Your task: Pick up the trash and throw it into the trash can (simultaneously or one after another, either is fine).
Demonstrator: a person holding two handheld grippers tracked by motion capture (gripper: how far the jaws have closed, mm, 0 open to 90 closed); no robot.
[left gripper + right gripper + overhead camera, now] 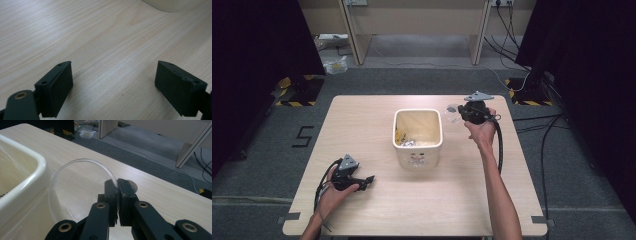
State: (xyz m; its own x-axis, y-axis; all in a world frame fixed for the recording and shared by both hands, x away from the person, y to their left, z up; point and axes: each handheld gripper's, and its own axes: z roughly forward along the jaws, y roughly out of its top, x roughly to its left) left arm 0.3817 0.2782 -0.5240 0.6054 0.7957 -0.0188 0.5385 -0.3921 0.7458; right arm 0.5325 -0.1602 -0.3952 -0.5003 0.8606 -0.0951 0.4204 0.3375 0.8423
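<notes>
A cream bin (pixel 418 137) is standing at the middle of the table (pixel 362 130), with small items lying in its bottom; they are too small to identify. There are dark markings on the bin's front wall, too small to read. On the floor to the left of the table, a black mark shaped like a "5" (pixel 302 136) is showing.

The right gripper (pixel 118 185) is holding a clear cup (pixel 75 187) by its rim, jaws pinching the thin wall between them. In the high view the right gripper (pixel 460 111) and cup (pixel 453 113) are sitting just beside the bin's right rim, above the table's far right part.

The left gripper (pixel 113 87) is hanging low over bare wood with its jaws standing wide apart and gripping nothing. In the high view the left gripper (pixel 369 178) is lying near the table's front left, well apart from the bin.
</notes>
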